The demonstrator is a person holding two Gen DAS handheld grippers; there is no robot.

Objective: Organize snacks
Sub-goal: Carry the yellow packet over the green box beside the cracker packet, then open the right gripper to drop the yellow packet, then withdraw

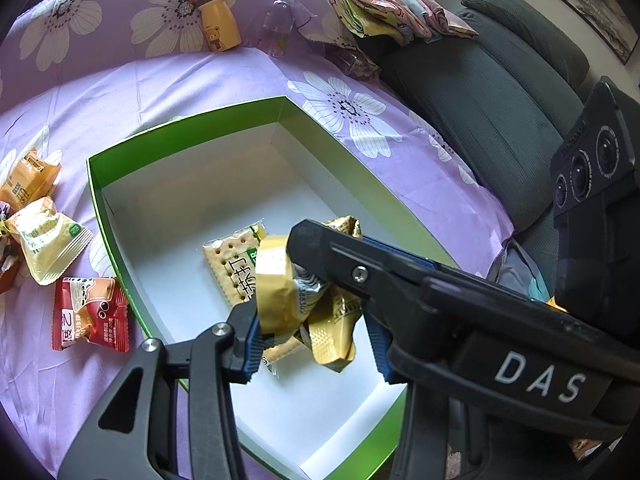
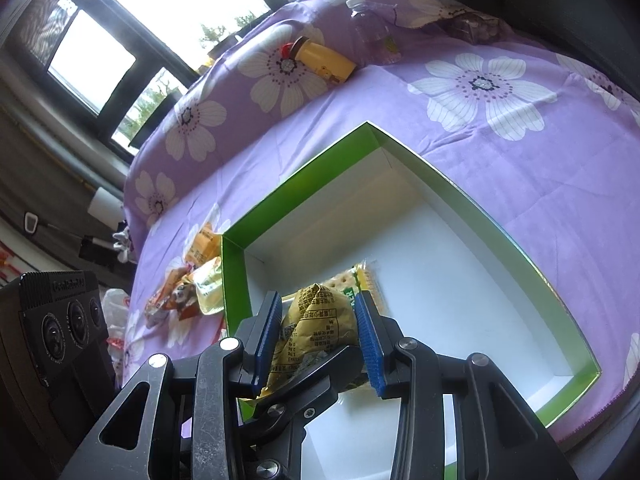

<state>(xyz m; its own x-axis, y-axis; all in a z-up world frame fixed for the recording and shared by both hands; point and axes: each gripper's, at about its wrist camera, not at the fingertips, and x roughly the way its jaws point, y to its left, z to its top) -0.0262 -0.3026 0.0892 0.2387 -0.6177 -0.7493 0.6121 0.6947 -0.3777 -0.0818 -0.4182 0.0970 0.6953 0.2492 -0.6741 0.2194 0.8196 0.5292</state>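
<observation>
A green box with a white inside (image 1: 188, 124) (image 2: 304, 172) lies open on the purple flowered cloth. A cracker packet (image 1: 228, 256) (image 2: 340, 280) lies flat on its floor. Over the box, my left gripper (image 1: 312, 332) is shut on a crumpled gold snack packet (image 1: 336, 336). My right gripper (image 1: 332, 232) (image 2: 318, 332) reaches in from the right and is shut on a gold printed packet (image 2: 320, 320) (image 1: 276, 288). The gold wrappers bunch together; I cannot tell whether they are one packet or two. One of the left gripper's dark fingers (image 2: 316, 376) crosses under the right one.
Loose snacks lie left of the box: a red packet (image 1: 90, 314), a yellow one (image 1: 44, 236), an orange one (image 1: 28, 180), seen as a pile (image 2: 192, 284). A yellow bear bottle (image 1: 218, 24), a water bottle (image 1: 280, 20) and folded cloths (image 1: 384, 8) sit behind. A dark sofa (image 1: 500, 92) is at right.
</observation>
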